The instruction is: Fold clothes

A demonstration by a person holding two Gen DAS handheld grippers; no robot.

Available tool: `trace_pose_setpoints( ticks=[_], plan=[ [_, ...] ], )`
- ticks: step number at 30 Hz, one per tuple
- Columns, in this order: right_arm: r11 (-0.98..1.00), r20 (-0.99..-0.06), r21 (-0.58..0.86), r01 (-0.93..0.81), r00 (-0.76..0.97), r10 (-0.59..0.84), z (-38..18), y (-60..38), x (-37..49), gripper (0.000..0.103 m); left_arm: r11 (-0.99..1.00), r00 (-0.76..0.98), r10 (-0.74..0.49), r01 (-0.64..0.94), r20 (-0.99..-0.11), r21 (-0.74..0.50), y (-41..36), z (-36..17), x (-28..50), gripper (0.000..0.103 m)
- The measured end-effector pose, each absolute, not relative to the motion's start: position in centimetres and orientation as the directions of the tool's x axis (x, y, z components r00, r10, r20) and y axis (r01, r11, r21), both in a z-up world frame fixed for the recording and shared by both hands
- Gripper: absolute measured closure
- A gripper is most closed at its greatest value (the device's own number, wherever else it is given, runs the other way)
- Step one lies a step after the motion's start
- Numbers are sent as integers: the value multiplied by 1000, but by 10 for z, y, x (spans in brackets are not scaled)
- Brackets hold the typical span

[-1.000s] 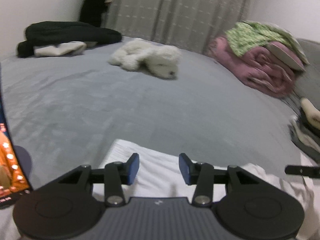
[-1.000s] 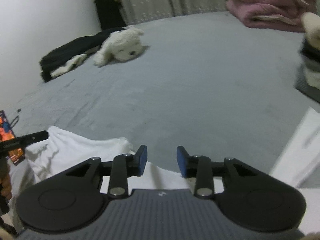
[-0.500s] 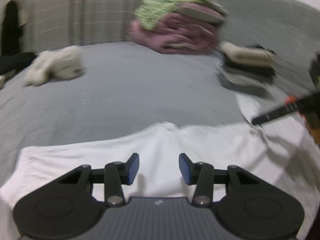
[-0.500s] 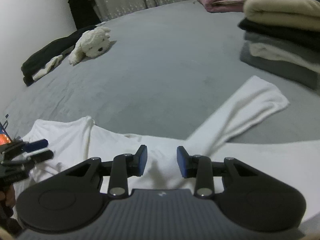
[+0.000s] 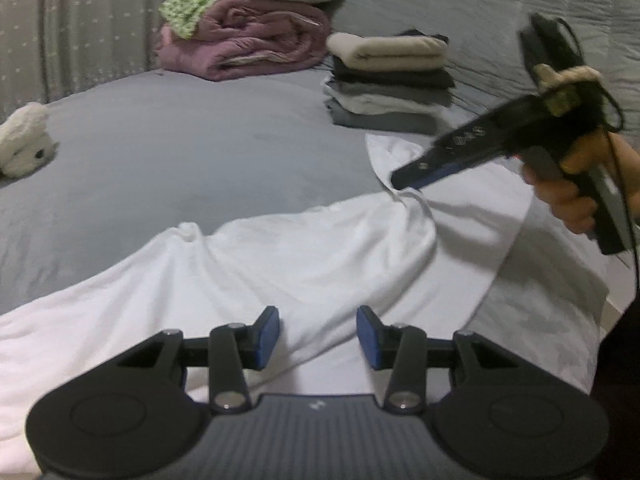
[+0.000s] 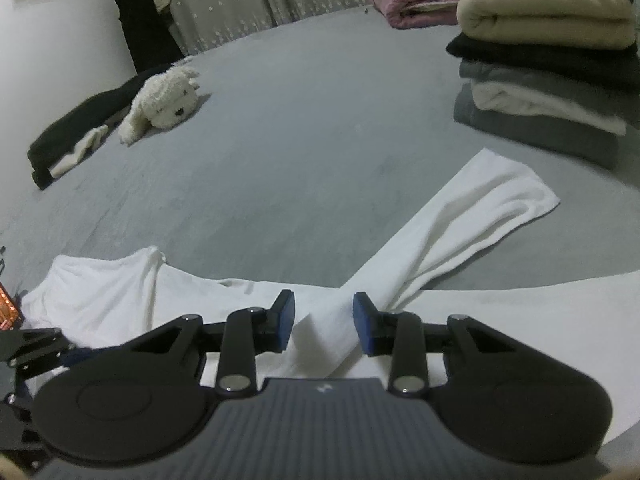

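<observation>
Each gripper, the left gripper [image 5: 318,332] and the right gripper [image 6: 324,322], is built of matte black plastic: two round discs, a ribbed grey centre plate with a small white mark, silver screws at the linkage pivots, and blue pads [image 5: 267,336] on the fingers. A black cable [image 5: 624,200] is looped around the right handle.

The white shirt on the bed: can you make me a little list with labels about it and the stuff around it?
garment: white shirt, spread out on the bed, not yet folded
sleeve: stretched out toward the folded pile
surface: grey bed cover
folded pile: cream piece on top, black, grey and white ones under it
toy: white plush dog, lying beside dark clothes
left tool: open, over the shirt
right tool: jaws just closing, either side of a raised fold
</observation>
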State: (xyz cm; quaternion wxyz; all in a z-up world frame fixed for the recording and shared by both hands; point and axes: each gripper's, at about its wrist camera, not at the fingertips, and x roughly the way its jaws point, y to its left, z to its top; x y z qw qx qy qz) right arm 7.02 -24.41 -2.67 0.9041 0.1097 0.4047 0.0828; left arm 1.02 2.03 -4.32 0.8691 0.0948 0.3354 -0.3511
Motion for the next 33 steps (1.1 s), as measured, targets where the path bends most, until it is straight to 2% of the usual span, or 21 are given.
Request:
trace_pose_setpoints(
  ticks=[2, 8, 15, 22, 24, 25, 27, 29, 33],
  plan=[
    [965, -724, 258, -56, 649, 231, -31, -245, 72, 101, 721, 513, -549, 690, -660, -64, 17, -45, 8, 66],
    [967, -701, 251, -32, 684, 204, -24, -256, 57, 100, 683, 496, -570, 729, -656, -42, 23, -45, -4, 80],
    [971, -692, 239, -32, 696, 193, -18, -267, 28, 102, 649, 464, -585, 760, -666, -40, 29, -48, -14, 81],
    [974, -737, 227, -27, 649, 190, -33, -270, 16, 101, 640, 442, -595, 766, -671, -62, 37, -48, -17, 80],
    [969, -733, 245, -23, 650, 200, -35, -273, 16, 96, 652, 455, -589, 756, -668, -59, 39, -47, -16, 79],
    [967, -730, 253, -21, 651, 206, -35, -275, 16, 88, 658, 463, -588, 751, -664, -59, 39, -46, -15, 78],
    [962, -725, 272, -15, 655, 215, -36, -278, 17, 85, 670, 478, -589, 740, -651, -64, 39, -44, -12, 75],
    [954, -706, 301, 10, 675, 215, -32, -284, 21, 73, 679, 491, -596, 730, -635, -73, 38, -42, -9, 72],
    [951, -669, 306, 41, 720, 184, -24, -289, 33, 72, 692, 507, -606, 716, -613, -92, 30, -40, 0, 71]
  ],
)
